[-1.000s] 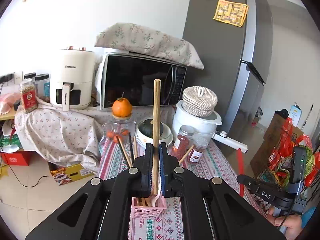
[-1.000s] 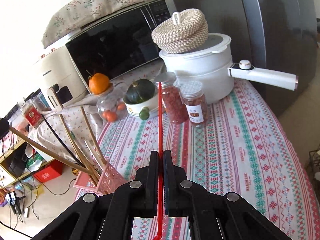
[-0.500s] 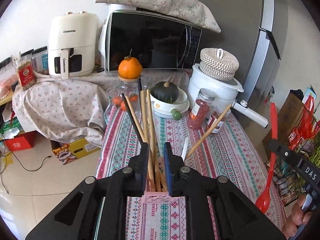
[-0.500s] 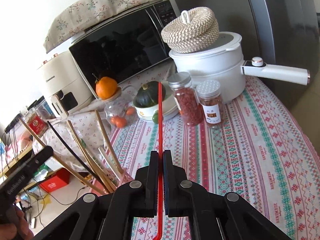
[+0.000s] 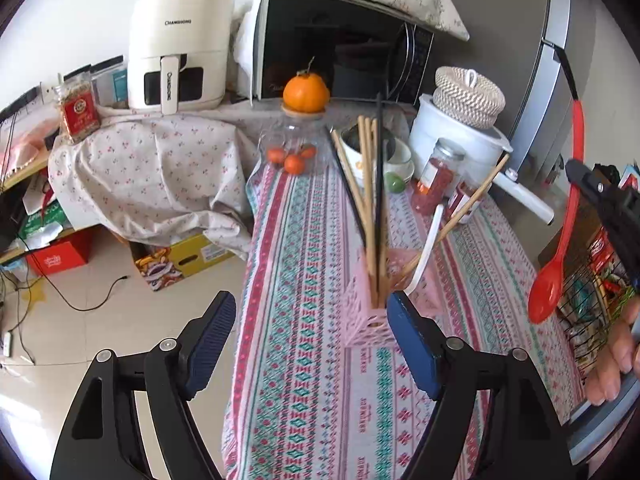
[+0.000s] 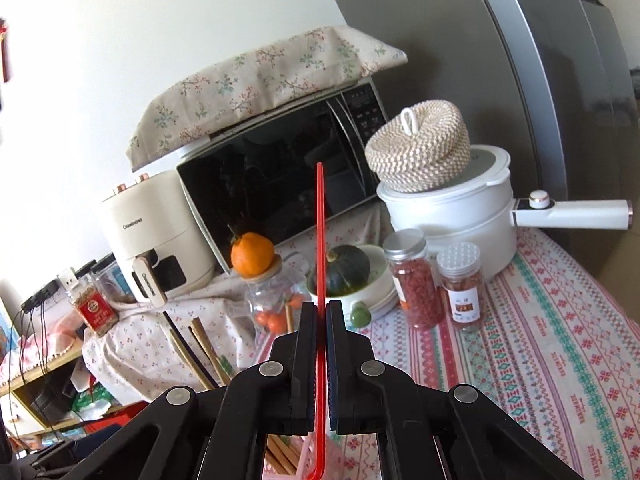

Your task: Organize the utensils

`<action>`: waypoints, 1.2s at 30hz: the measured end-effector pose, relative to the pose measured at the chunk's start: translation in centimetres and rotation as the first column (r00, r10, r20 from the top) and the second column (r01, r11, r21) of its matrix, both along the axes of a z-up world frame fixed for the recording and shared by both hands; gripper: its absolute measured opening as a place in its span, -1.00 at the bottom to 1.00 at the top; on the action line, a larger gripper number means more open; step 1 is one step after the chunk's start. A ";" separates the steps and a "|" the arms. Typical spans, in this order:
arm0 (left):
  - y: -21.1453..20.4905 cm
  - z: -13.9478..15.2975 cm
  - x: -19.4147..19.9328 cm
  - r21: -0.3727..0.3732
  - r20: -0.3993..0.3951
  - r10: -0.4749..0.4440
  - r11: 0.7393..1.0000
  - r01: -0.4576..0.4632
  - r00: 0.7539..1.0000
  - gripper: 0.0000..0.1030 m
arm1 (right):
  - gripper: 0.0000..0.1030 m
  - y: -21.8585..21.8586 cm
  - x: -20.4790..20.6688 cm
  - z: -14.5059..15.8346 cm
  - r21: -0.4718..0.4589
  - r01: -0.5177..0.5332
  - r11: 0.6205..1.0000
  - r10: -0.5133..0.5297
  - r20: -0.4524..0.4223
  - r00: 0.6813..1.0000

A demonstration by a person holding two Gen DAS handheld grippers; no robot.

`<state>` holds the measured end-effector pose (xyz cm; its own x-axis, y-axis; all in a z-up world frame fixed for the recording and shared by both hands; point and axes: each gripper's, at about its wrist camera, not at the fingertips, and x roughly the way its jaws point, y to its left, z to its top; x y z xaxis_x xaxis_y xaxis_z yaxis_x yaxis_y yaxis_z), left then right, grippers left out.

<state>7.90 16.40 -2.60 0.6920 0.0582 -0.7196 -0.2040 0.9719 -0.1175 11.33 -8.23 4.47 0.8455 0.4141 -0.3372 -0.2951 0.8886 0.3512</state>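
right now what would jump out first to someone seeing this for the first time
The long red plastic spoon held upright in the right gripper, jaws clamped on its handle, off the table's right side. Next, the pink lattice utensil basket on the patterned tablecloth, bristling with wooden chopsticks, just ahead of the open left gripper.

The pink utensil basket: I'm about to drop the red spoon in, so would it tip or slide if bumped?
Probably tippy: the pink utensil basket looks like thin lattice plastic, and long chopsticks rise well above its rim and lean outward. It may also slide, since it stands loose on the patterned tablecloth. Lowering the red spoon gently seems safer.
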 end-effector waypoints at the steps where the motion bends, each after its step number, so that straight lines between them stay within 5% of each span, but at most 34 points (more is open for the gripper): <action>1: 0.4 -0.5 -0.2 0.017 -0.020 0.002 1.000 -0.001 1.000 0.70 | -0.95 0.6 0.0 0.1 -0.006 0.007 1.000 -0.007 0.012 1.000; 6: 2.1 -2.9 -1.1 0.103 -0.100 0.002 0.995 0.009 0.995 0.82 | -0.95 3.4 1.1 -0.3 -0.010 0.025 1.000 -0.025 0.021 0.999; 14: 3.8 -3.4 -2.1 0.155 -0.104 -0.006 0.988 0.022 0.995 0.96 | -0.95 7.0 1.1 -2.9 -0.004 0.082 0.997 -0.081 0.128 0.988; 24: 3.9 -2.9 -1.2 0.109 -0.066 -0.005 0.994 0.012 0.998 0.98 | -0.94 10.4 0.2 -6.4 -0.090 0.165 0.982 -0.135 0.271 0.953; 27: 3.8 -3.1 -1.0 0.103 -0.072 -0.004 0.995 0.012 0.997 0.99 | -0.93 10.2 0.6 -7.9 -0.074 0.176 0.982 -0.153 0.241 0.958; 29: 3.7 -3.2 -0.9 0.098 -0.075 -0.003 0.995 0.010 0.997 0.99 | -0.81 9.6 0.5 -8.6 -0.050 0.174 0.983 -0.160 0.213 0.964; 32: 3.4 -3.2 -0.8 0.079 -0.076 0.000 0.997 0.006 0.997 1.00 | -0.26 8.4 0.1 -8.7 -0.026 0.164 0.986 -0.156 0.188 0.970; 36: 2.1 -3.3 -0.6 0.032 -0.085 -0.023 0.999 0.026 0.996 1.00 | 0.02 7.0 -0.1 -7.6 -0.029 0.155 0.987 -0.149 0.156 0.976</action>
